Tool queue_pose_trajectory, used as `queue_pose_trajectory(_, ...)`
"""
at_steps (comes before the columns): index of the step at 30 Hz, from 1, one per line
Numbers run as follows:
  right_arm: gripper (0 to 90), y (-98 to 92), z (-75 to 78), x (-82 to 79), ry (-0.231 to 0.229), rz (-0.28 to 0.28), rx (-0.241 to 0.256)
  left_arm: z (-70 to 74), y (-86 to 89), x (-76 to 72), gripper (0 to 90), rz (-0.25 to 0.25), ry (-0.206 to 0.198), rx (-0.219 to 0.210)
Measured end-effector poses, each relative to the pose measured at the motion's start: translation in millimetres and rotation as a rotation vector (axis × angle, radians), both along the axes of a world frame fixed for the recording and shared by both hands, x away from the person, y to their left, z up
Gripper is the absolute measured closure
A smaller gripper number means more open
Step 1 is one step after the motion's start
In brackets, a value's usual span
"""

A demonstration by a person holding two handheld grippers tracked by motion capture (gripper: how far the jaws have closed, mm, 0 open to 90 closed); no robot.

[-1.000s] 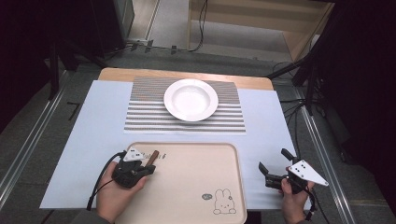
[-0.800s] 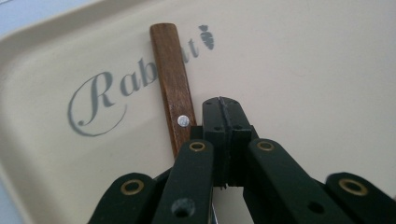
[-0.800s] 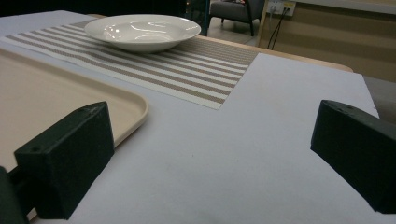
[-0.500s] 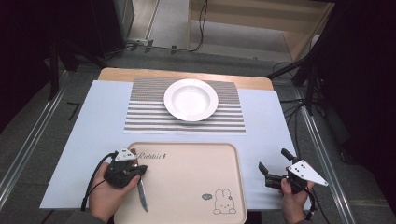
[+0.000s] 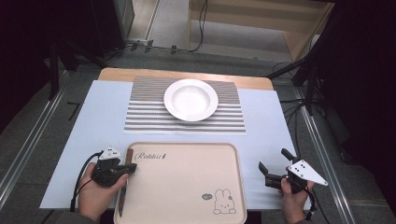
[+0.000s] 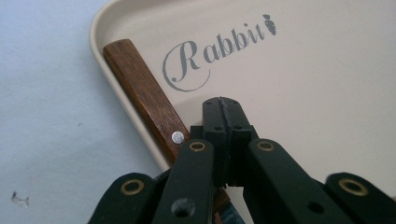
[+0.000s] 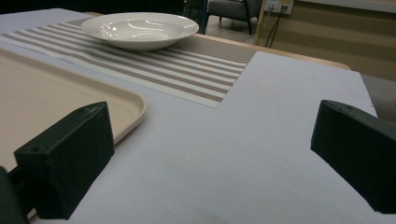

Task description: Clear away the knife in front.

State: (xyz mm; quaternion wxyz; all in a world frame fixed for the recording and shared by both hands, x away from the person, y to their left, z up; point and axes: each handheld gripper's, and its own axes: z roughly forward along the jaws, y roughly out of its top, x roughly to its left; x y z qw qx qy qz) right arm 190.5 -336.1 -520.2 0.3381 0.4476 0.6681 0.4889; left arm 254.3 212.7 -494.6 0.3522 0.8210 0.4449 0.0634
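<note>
A knife with a brown wooden handle [image 6: 140, 88] lies along the left rim of the beige tray [image 5: 187, 186], handle toward the far side and blade [image 5: 121, 200] toward the person. My left gripper [image 5: 133, 168] hovers right over the handle, its jaws shut tip to tip with nothing between them; in the left gripper view [image 6: 222, 107] the handle runs beneath them. To the right of the tray, my right gripper [image 5: 274, 160] rests low over the pale cover, open and empty, also seen in its own view [image 7: 210, 154].
A white deep plate [image 5: 190, 99] sits on a striped placemat [image 5: 149, 112] beyond the tray. A pale blue cover [image 5: 93, 126] spreads over the table. The tray [image 6: 303, 93] bears the word "Rabbit" and a rabbit drawing [image 5: 223, 204].
The left hand turned the knife from pointing away to lying lengthwise along the tray's left rim, and the gripper shifted slightly left. The right gripper has stayed put.
</note>
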Motion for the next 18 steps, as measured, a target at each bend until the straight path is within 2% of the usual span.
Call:
queue_pose_trajectory(3, 0.0, 0.0, 0.0, 0.0, 0.000, 0.001, 0.000, -0.7, -0.1, -0.2, 89.5, -0.008, -0.015, 0.001)
queue_pose_trajectory(4, 0.0, 0.0, 0.0, 0.0, 0.000, 0.000, 0.000, -1.5, -0.7, -1.3, 87.0, -0.020, -0.039, -0.012)
queue_pose_trajectory(5, 0.0, 0.0, 0.0, 0.1, 0.000, 0.001, 0.000, -1.5, -0.7, -1.3, 83.6, -0.020, -0.039, -0.012)
queue_pose_trajectory(7, 0.0, 0.0, 0.0, 0.1, -0.001, 0.001, -0.001, -1.0, 0.0, -3.0, 80.6, -0.033, -0.085, -0.047)
queue_pose_trajectory(8, 0.0, 0.1, 0.0, 0.3, -0.003, 0.003, -0.002, -0.3, 0.8, -3.0, 73.9, -0.041, -0.099, -0.063)
queue_pose_trajectory(9, 0.0, 0.1, 0.0, 0.3, -0.003, 0.003, -0.002, 0.4, 1.3, -3.1, 73.9, -0.042, -0.111, -0.073)
queue_pose_trajectory(10, 0.0, 0.1, 0.0, 0.4, -0.003, 0.001, -0.003, 1.6, 2.4, -3.1, 64.7, -0.046, -0.130, -0.091)
queue_pose_trajectory(11, 0.0, 0.1, 0.0, 0.4, -0.003, 0.001, -0.003, 2.4, 3.0, -3.1, 64.7, -0.049, -0.137, -0.106)
queue_pose_trajectory(12, 0.0, 0.3, 0.0, 0.4, -0.002, 0.000, -0.003, 3.6, 4.4, -2.9, 58.3, -0.061, -0.141, -0.125)
queue_pose_trajectory(13, 0.0, 0.3, 0.0, 0.4, 0.000, -0.001, -0.002, 5.7, 6.7, -3.4, 54.4, -0.067, -0.168, -0.156)
queue_pose_trajectory(14, 0.0, 0.3, 0.0, 0.4, 0.000, -0.001, -0.002, 5.7, 6.7, -3.4, 50.7, -0.067, -0.168, -0.156)
queue_pose_trajectory(15, 0.0, 0.4, -0.1, 0.6, 0.000, -0.002, -0.003, 6.7, 8.4, -3.3, 50.7, -0.073, -0.181, -0.173)
queue_pose_trajectory(16, 0.0, 0.5, -0.1, 0.8, 0.001, -0.005, -0.003, 7.8, 9.9, -3.6, 46.9, -0.073, -0.192, -0.181)
queue_pose_trajectory(17, 0.0, 0.9, -0.1, 1.1, 0.003, -0.007, -0.009, 9.5, 13.4, -4.3, 39.2, -0.068, -0.225, -0.201)
queue_pose_trajectory(18, 0.0, 0.9, -0.1, 1.1, 0.003, -0.007, -0.009, 9.5, 13.4, -4.3, 36.2, -0.068, -0.225, -0.201)
